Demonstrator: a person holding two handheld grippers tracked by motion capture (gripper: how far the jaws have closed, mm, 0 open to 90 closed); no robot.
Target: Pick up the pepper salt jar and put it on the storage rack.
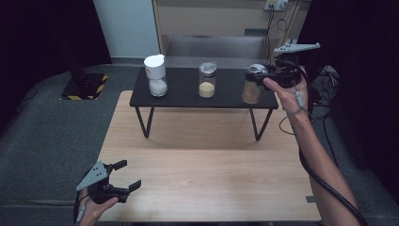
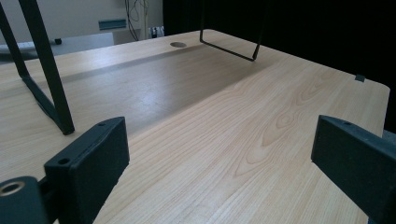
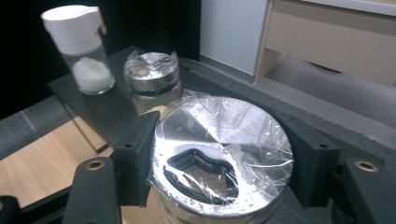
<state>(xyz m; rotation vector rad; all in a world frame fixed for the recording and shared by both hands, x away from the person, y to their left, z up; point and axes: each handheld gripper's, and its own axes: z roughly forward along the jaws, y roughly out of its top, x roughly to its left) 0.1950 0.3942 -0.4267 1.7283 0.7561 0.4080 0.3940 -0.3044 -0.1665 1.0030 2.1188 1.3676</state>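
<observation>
Up close, right hand-held gripper (image 3: 219, 163) clamped round foil-wrapped jar lid (image 3: 219, 154); left hand-held gripper (image 1: 123, 175) apart.

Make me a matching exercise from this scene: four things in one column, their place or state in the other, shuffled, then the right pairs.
Things:
1. White-capped glass jar of white grains
2. Steel-lidded glass jar of yellow grains
3. Foil-wrapped steel-lidded jar of brown grains
4. Left tool

Places or states:
A. gripped at the lid by the right tool
B. open above the wooden table
C. left end of the black shelf
D. middle of the shelf

Pairs: 1-C, 2-D, 3-A, 4-B
</observation>
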